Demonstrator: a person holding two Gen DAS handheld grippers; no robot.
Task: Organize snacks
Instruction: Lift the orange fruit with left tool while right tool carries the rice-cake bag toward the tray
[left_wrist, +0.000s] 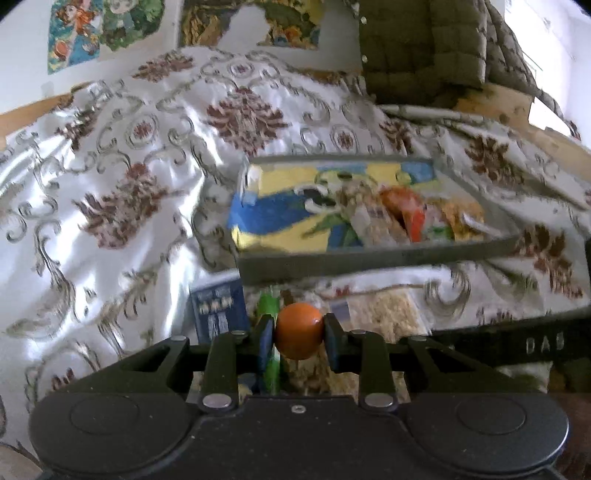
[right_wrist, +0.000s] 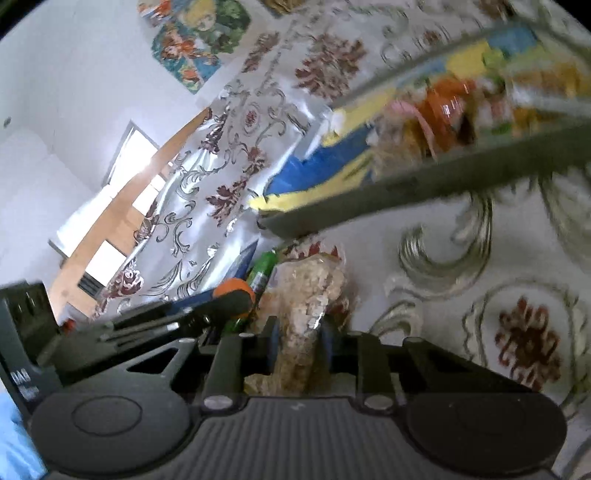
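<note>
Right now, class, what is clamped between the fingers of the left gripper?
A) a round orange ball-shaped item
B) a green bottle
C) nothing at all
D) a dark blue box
A: in the left wrist view the left gripper is closed on the round orange item, one finger pressing each side, while the green bottle and the dark blue box lie on the cloth beyond.

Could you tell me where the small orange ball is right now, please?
The orange ball is clamped in the left gripper, low centre in the left wrist view, just before the tray.

Floral satin cloth (left_wrist: 110, 155), cartoon posters (left_wrist: 103, 29) on wall, quilted olive cushion (left_wrist: 424, 48)
</note>
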